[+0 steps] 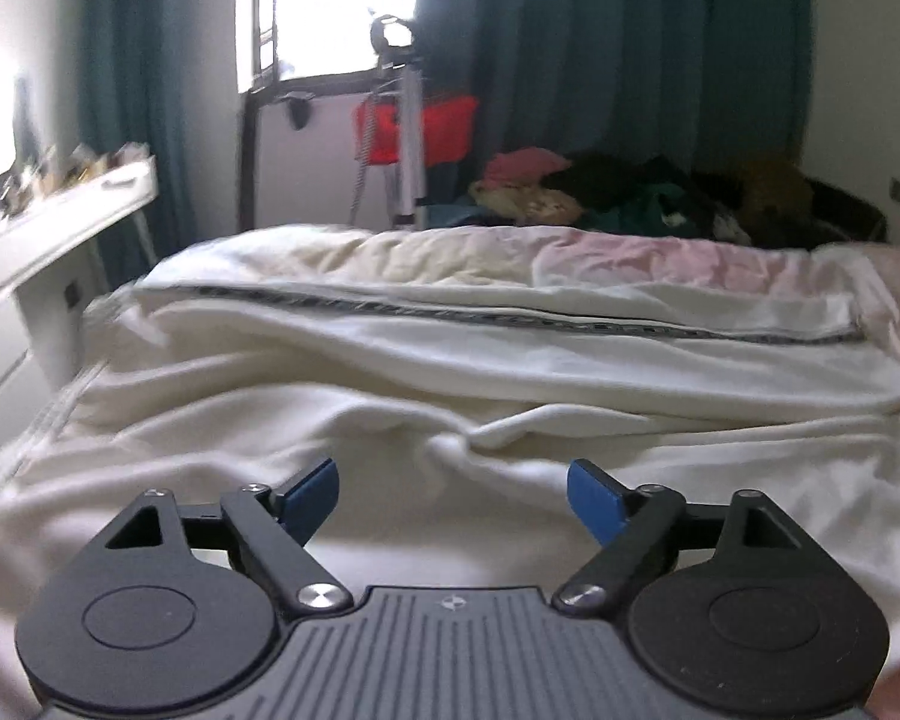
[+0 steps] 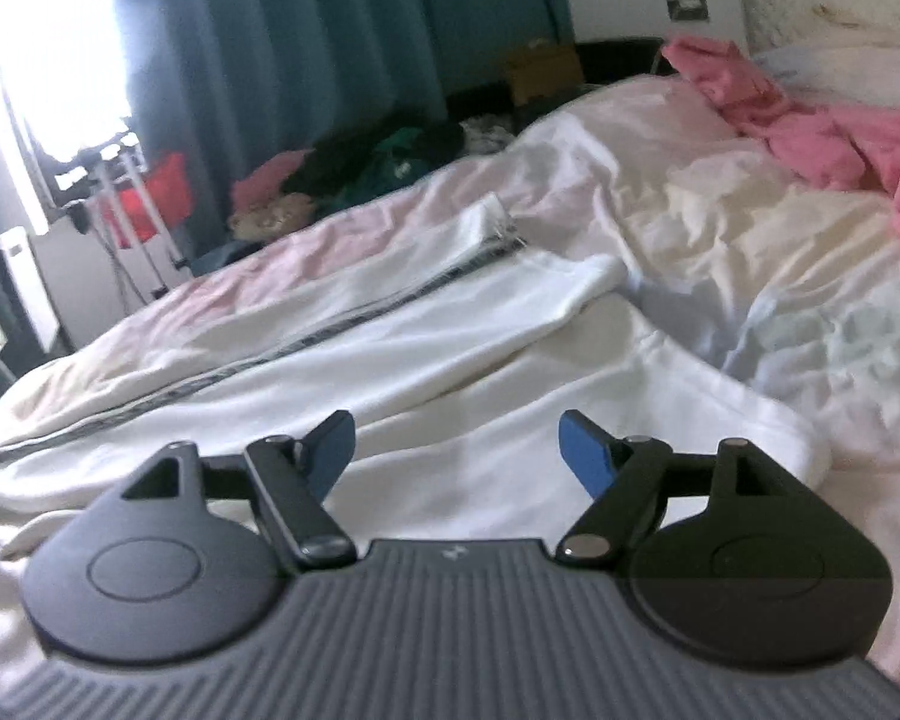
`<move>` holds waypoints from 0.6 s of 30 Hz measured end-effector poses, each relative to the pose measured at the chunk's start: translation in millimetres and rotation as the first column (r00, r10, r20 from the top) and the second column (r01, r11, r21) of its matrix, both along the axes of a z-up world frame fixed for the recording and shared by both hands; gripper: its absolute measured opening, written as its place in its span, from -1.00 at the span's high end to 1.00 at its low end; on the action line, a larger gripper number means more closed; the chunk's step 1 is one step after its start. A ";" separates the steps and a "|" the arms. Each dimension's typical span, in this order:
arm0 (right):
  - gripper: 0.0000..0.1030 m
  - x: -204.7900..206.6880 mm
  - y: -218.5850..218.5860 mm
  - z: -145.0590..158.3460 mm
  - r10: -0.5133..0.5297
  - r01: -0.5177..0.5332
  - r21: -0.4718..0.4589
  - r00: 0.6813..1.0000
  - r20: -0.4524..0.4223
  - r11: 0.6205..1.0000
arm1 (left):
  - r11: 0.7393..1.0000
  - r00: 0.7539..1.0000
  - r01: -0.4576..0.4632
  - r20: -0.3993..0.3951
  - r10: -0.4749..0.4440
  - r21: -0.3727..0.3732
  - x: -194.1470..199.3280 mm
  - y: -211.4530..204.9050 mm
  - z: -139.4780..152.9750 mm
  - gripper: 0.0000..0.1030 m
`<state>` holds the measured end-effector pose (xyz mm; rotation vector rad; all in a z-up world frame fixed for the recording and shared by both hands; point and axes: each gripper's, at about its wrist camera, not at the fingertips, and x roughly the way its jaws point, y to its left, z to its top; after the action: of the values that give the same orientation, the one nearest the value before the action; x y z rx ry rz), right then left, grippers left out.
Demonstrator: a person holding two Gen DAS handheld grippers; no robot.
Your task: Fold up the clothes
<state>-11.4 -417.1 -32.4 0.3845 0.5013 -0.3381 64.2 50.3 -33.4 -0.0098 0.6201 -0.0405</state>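
Note:
A white garment (image 1: 450, 354) with a dark patterned stripe along its length lies spread and partly folded across the bed. In the right wrist view the same white garment (image 2: 426, 354) runs from lower left to its frayed end near the middle. My left gripper (image 1: 453, 495) hovers above the garment's near part, jaws wide apart, nothing between the blue pads (image 1: 312, 495). My right gripper (image 2: 456, 456) is also open above the cloth, its blue pads (image 2: 582, 456) holding nothing.
A pile of dark, green and pink clothes (image 1: 630, 192) sits beyond the far edge of the bed. A pink cloth (image 2: 840, 132) lies on the pillow end. A white desk (image 1: 60, 222) stands at left, a tripod (image 1: 405, 138) and red bin (image 1: 444, 126) by the window.

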 end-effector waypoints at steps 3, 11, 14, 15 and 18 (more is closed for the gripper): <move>-0.48 -13.6 7.0 13.8 -0.030 0.030 0.000 0.999 0.025 1.000 | 0.993 0.996 -0.086 -0.035 0.084 -0.077 -18.0 33.0 10.9 -0.69; -0.48 -16.5 15.1 15.2 -0.054 0.054 -0.039 0.999 0.005 0.998 | 0.844 0.875 -0.484 -0.135 0.465 -0.231 -53.7 162.8 33.4 -0.70; -0.48 -8.1 14.1 9.6 -0.054 0.052 -0.049 0.998 -0.022 0.997 | 0.737 0.801 -0.597 -0.182 0.571 -0.317 -62.2 206.4 31.2 -0.68; -0.48 -7.9 12.5 9.0 -0.067 0.065 -0.056 0.998 -0.022 0.996 | 0.696 0.773 -0.631 -0.200 0.603 -0.343 -65.0 220.9 30.4 -0.65; -0.48 -11.6 5.0 8.2 -0.113 0.113 -0.056 0.994 -0.006 0.992 | 0.616 0.709 -0.701 -0.257 0.657 -0.360 -62.0 236.9 17.7 -0.63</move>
<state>-23.0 -412.1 -24.1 0.3586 0.4795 -0.4624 2.2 287.2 -15.7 -0.6998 0.6645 0.5799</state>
